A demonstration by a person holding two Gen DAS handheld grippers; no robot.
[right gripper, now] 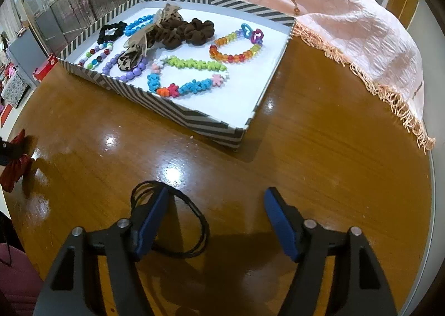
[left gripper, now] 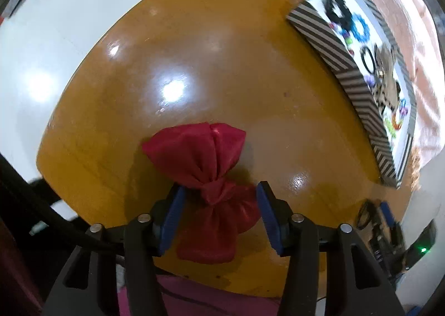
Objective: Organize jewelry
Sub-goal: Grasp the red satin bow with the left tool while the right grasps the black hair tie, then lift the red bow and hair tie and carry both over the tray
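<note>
A red fabric bow (left gripper: 211, 177) lies on the round wooden table (left gripper: 222, 71). My left gripper (left gripper: 219, 191) is open, its blue pads on either side of the bow's knot, not clamped. The bow also shows at the left edge of the right wrist view (right gripper: 14, 168). My right gripper (right gripper: 217, 196) is open above the table. Thin black hair ties (right gripper: 192, 221) lie under its left finger. A striped tray (right gripper: 211, 121) holds bead bracelets (right gripper: 236, 49), necklaces and scrunchies (right gripper: 192, 31). The tray also shows in the left wrist view (left gripper: 328, 40).
A pink fringed cloth (right gripper: 319, 4) drapes over the table's far side behind the tray. White floor (left gripper: 41, 52) lies beyond the table's left edge. The right gripper shows at the lower right of the left wrist view (left gripper: 381, 218).
</note>
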